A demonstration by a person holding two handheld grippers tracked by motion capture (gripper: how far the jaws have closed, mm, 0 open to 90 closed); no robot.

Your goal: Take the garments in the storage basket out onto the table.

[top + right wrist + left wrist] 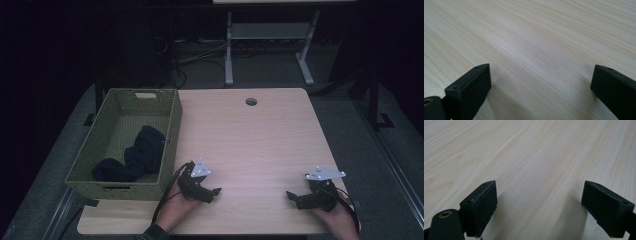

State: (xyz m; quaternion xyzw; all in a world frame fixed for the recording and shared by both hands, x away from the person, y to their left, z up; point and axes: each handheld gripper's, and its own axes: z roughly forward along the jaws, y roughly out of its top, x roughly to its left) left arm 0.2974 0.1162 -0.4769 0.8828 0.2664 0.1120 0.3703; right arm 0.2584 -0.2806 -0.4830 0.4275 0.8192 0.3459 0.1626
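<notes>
You work in dim lab or workshop: bare wooden table, cable tangle on floor behind it, metal stand legs beyond.

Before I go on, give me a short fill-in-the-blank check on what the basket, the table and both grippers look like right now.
1. The dark cloth lies inside the green woven ____.
2. That basket stands at the table's ____ edge in the high view.
3. Both the left gripper and the right gripper have their jaws ____, with nothing between them.
4. The round hole in the wooden table sits near its ____ edge.

Missing words: basket; left; open; far
</notes>
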